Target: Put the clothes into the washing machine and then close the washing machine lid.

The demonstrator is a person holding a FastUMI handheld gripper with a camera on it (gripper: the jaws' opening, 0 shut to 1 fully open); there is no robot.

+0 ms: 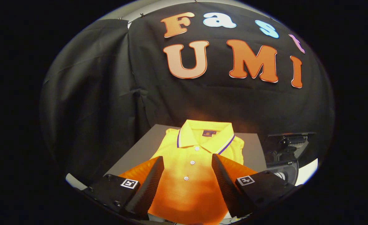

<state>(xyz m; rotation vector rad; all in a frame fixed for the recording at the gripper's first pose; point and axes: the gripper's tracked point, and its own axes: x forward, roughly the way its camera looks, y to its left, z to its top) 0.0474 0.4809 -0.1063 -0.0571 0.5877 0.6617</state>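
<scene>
Gripper (187,161) jaws wide apart, nothing clamped. Both fingers (152,181) hang over the shirt (190,175), one each side of the button placket; can't tell if the tips touch the fabric or sit just above it.

Shirt: yellow polo, folded flat, front up. Three white buttons run up the gap between the fingers, nearest one roughly level with mid-finger, farthest just beyond the tips. Collar (204,136) at the far end, beyond the fingers, with a dark stripe along its edge and a small dark label inside the neck. Near part of the shirt looks more orange, shaded under the gripper. Near hem runs under the gripper body, hidden.

Shirt lies on a grey table (140,150). Bare tabletop shows left of the shirt and a strip to the right near the collar. Shirt sits about centred left to right and reaches close to the far edge.

Right of the table, beside the right finger: a dark machine (285,153) with a round glassy part and white body below, partly hidden by the finger mount. Can't tell if its lid is open or closed.

Black cloth wall (109,93) behind and to the left of the table.
</scene>
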